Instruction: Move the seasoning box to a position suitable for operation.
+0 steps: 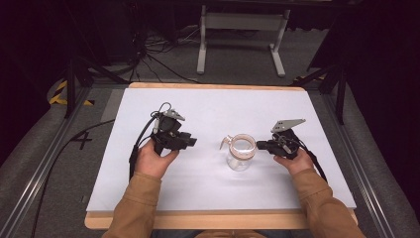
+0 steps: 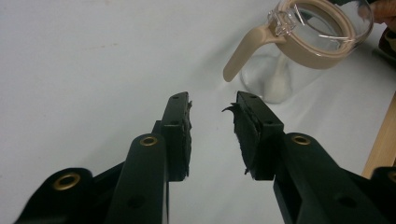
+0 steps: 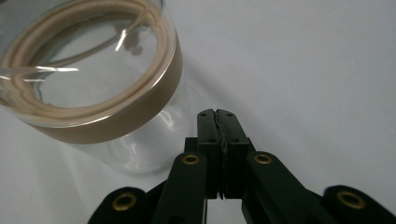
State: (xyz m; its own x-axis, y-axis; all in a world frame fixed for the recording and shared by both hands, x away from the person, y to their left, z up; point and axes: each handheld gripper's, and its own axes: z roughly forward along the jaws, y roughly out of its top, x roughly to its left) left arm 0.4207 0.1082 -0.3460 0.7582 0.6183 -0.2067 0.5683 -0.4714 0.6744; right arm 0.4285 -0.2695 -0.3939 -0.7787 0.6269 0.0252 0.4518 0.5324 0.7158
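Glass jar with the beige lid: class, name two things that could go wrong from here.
1. The right gripper, jaws shut, sits right beside the glass jar; a nudge could tip or slide it.
2. The left gripper, jaws open, points near the lid's handle; a poor bite there might slip.

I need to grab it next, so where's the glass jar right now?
In the high view the glass jar stands right of the table's centre, just left of the right gripper, with the left gripper farther left.

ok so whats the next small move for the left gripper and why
Probably ease the left gripper forward toward the jar's beige latch lever: its jaws stand open and empty, short of it, while the right gripper sits shut beside the glass jar.
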